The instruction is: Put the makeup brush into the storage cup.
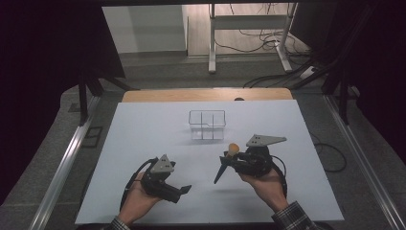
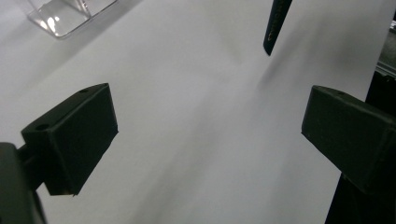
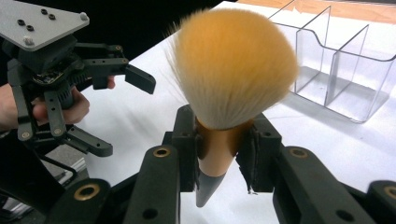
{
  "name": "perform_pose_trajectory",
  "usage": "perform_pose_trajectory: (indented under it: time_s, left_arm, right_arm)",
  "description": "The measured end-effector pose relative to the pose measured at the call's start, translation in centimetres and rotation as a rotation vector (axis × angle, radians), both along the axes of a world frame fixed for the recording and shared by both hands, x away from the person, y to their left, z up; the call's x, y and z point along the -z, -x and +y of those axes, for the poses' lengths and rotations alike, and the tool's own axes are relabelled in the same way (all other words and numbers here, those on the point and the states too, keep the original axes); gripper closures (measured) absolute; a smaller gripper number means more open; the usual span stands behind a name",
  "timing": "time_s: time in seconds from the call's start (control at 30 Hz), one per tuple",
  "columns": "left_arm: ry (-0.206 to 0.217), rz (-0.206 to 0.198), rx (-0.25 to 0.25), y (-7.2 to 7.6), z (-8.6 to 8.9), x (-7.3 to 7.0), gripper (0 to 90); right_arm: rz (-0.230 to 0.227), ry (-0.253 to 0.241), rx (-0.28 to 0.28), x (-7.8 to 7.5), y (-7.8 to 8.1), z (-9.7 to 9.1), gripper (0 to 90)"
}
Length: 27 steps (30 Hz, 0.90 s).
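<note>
Hands hold grippers over a white sheet (image 1: 143,134) covering the wooden table (image 1: 206,94).

My left gripper (image 2: 208,135) with jaws spread wide, nothing between them, white table sheet (image 2: 196,116) beneath, clear plastic organizer (image 2: 65,16) far up-left of my jaws, dark brush handle tip (image 2: 275,25) hanging up-right of them, off the sheet

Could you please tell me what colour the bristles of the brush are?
The bristles are orange, paling to whitish near the ferrule; the right gripper view shows it best.
</note>
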<state>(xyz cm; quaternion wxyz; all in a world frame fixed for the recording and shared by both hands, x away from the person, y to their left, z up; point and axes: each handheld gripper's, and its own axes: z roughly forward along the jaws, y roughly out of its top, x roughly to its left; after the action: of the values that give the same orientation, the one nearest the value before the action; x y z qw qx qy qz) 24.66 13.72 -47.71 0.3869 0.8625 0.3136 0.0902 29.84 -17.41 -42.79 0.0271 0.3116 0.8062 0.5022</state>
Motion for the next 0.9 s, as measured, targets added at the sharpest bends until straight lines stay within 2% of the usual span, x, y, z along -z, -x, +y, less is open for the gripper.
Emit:
perform_pose_trajectory:
  time_s: [0.8,0.9]
  left_arm:
    - [-0.028,-0.029,-0.077,1.0,2.7,0.3,2.0]
    - [-0.021,-0.033,-0.085,1.1,3.1,0.2,2.0]
  right_arm:
    - [-0.036,0.032,0.031,-0.4,-0.3,-1.2,69.6]
    - [-0.039,0.037,0.033,-0.5,-0.3,-1.4,69.5]
